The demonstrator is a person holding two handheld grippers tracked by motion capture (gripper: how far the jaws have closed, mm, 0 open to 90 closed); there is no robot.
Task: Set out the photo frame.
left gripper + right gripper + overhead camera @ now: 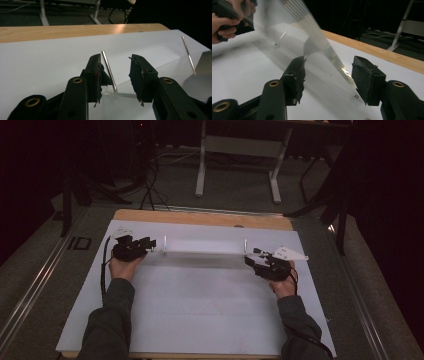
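- Handling the clear plate [205, 246] well seems to mean closing both grippers on its two ends evenly, so it neither tips nor slides on the white sheet [200, 305].
- It sits toward the far middle of the sheet, between the two grippers, with a thin metal pin standing near each end.
- The left gripper [115, 75] is released, jaws parted around the left pin [108, 71], close to one jaw but apparently not clamped.
- The right gripper [328, 80] is also spread, with the plate's edge running through the gap; I cannot tell whether either jaw touches it.
- My advice: grip the plate rather than the slender right pin [188, 55], which looks easy to bend.
- Materials: the plate is glassy, rigid, flat and sharp-edged, catching streaky reflections; the pins are polished; the jaw pads look rough, dark and frayed; the sheet is matte over a wooden table [200, 217].
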